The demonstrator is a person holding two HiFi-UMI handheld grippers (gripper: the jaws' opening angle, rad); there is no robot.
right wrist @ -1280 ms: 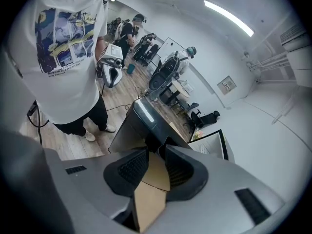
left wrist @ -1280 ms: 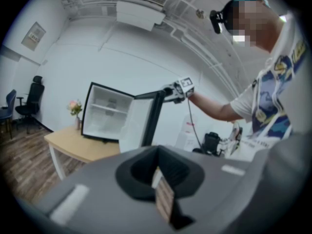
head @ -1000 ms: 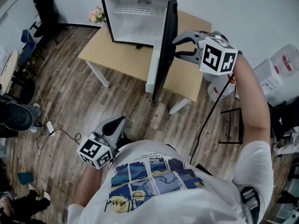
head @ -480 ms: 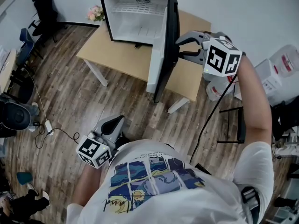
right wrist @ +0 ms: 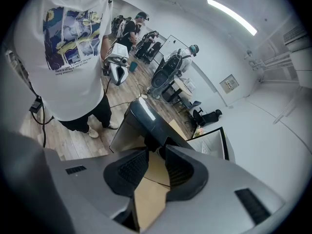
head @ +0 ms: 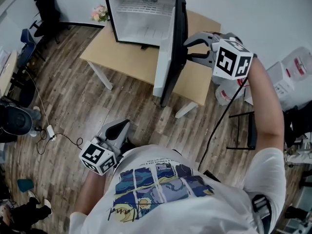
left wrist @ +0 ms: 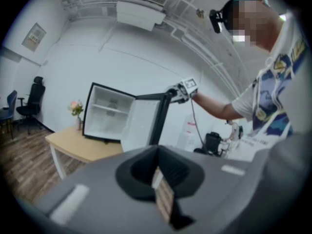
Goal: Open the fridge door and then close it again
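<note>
A small black fridge [head: 141, 18] with a white inside stands on a wooden table [head: 122, 57]. Its door [head: 168, 57] is swung wide open, edge-on in the head view. My right gripper [head: 186, 50] is open at the door's black outer face, up near its top, with nothing between the jaws. In the right gripper view the door [right wrist: 141, 113] lies just past the right gripper [right wrist: 156, 152]. Low by the person's waist, my left gripper [head: 122, 126] is shut and empty, far from the fridge. The left gripper view shows the fridge [left wrist: 105, 113] and door [left wrist: 144, 123] at a distance.
Pink flowers [head: 99, 14] stand on the floor beside the fridge's left side. Office chairs [head: 46, 9] are at the far left, white containers [head: 297, 67] and a black frame [head: 243, 130] at the right. A cable [head: 58, 138] trails over the wooden floor.
My right gripper has shifted slightly to the right beside the door's outer face over the last second. The door and the left gripper have barely moved.
</note>
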